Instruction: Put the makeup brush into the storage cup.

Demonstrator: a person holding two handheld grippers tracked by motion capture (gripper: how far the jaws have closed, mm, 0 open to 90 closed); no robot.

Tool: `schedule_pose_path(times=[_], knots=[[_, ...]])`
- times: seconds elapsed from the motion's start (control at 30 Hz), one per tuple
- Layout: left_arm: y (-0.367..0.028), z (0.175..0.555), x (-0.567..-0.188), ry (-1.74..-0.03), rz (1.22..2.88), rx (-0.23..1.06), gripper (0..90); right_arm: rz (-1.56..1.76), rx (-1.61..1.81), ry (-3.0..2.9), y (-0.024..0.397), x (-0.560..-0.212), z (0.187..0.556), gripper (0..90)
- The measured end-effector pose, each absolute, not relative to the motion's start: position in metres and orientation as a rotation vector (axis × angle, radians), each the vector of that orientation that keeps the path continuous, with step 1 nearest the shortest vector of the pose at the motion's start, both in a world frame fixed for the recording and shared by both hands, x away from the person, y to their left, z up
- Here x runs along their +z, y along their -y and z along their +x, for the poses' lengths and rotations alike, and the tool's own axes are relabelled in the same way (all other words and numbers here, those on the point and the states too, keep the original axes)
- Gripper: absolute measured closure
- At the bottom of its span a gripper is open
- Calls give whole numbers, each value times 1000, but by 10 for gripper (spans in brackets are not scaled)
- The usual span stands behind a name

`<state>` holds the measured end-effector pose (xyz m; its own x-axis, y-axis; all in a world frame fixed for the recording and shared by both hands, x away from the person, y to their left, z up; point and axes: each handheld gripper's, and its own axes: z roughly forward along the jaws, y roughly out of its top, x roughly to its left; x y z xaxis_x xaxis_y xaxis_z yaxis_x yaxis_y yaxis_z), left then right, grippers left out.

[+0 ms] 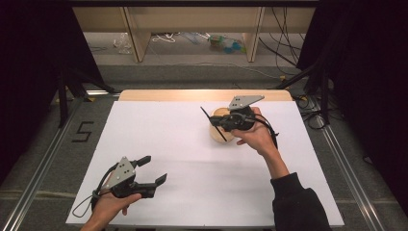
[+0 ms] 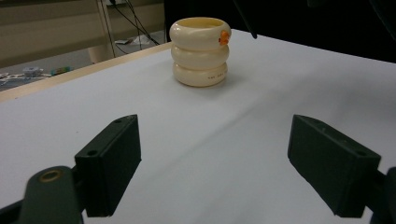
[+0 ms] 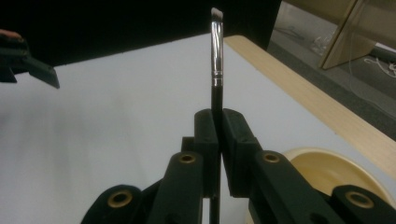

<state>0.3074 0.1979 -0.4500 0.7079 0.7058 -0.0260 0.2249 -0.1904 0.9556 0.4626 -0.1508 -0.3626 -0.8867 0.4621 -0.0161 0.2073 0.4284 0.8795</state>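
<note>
A cream holder (image 1: 222, 135) shaped like three stacked rings stands on the white table sheet (image 1: 192, 159), right of the middle. In the left gripper view the holder (image 2: 200, 51) is upright with a small orange mark near its rim. My right gripper (image 1: 217, 123) hovers just above it, shut on a thin black brush (image 1: 207, 115). In the right gripper view the brush (image 3: 216, 46) sticks out past the pressed jaws of that gripper (image 3: 218, 122), bristle tip away from me, and the holder's open mouth (image 3: 327, 172) lies below. My left gripper (image 1: 154, 169) rests open near the front left, jaws (image 2: 215, 163) wide apart around nothing.
A wooden strip (image 1: 202, 95) runs along the table's far edge. Beyond it are wooden legs and cables on the floor (image 1: 192, 48). Dark curtains close both sides. The other hand's gripper (image 3: 28, 65) shows at the upper left of the right gripper view.
</note>
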Motion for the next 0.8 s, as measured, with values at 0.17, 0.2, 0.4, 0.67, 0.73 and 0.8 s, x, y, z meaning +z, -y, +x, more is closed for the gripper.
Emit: schedule_pose_path(times=[0.17, 0.2, 0.4, 0.67, 0.73, 0.8], knots=[[-198, 307, -450, -742, 1754, 515, 171, 603, 1483, -2337, 157, -359, 464, 853], [-198, 307, -450, -753, 1746, 508, 171, 610, 1493, -2318, 158, -358, 465, 853], [-198, 308, -450, -741, 1755, 516, 171, 626, 1519, -2238, 163, -356, 466, 853], [-198, 308, -450, -741, 1754, 516, 171, 666, 1522, -2191, 170, -353, 466, 853], [-198, 307, -450, -742, 1757, 517, 171, 670, 1529, -2187, 170, -353, 467, 853], [-198, 308, -450, -742, 1756, 516, 171, 667, 1508, -2189, 170, -353, 467, 853]])
